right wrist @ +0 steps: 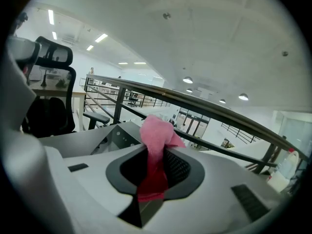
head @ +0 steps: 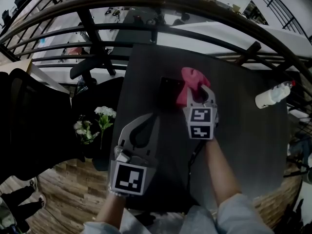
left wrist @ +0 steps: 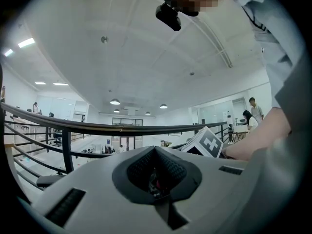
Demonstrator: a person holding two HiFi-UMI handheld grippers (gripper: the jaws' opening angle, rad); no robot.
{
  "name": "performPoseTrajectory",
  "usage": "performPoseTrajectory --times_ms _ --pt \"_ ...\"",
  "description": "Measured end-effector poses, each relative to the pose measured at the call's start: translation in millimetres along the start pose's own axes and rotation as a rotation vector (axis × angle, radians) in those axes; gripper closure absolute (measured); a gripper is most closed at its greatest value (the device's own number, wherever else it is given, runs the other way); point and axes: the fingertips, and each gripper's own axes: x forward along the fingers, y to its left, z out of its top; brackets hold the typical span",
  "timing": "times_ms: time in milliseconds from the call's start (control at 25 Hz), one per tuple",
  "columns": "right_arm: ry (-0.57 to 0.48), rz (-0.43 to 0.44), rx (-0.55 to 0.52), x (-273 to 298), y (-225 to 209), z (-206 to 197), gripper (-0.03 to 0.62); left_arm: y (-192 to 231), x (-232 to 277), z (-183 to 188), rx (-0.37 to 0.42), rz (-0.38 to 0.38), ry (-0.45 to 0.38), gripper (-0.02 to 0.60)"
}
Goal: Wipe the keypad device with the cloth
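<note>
**Pink cloth held at the keypad device**

Nearest to the person, the left tool [head: 149,119] [left wrist: 156,172] hovers over the dark grey tabletop [head: 243,145], its jaws closed together with nothing between them. Further on, the right tool [head: 199,92] [right wrist: 156,165] is clamped on the crumpled pink cloth [head: 191,79] [right wrist: 157,135], which meets the right edge of the flat black square keypad device [head: 170,89]. A white plastic spray bottle [head: 273,95] lies well apart, on the right.

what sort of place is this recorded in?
Probably an open-plan office, on a mezzanine: a dark table beside a curved railing overlooking a lower floor, an office chair, ceiling lights.
</note>
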Motion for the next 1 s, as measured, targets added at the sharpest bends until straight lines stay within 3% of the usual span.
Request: performPoseTrajectory --times_ms 240,520,1000 --pt "0.016 -0.052 0.114 -8 -23 -19 0.516 -4 2 -1 0.005 -0.014 0.005 0.580" --pt "0.061 -0.089 0.177 -18 -35 -47 0.516 -9 1 -5 0.008 -0.030 0.026 0.580" --pt "0.200 -0.072 0.359 -35 -12 -109 0.516 -14 -2 -7 0.008 -0.034 0.025 0.580"
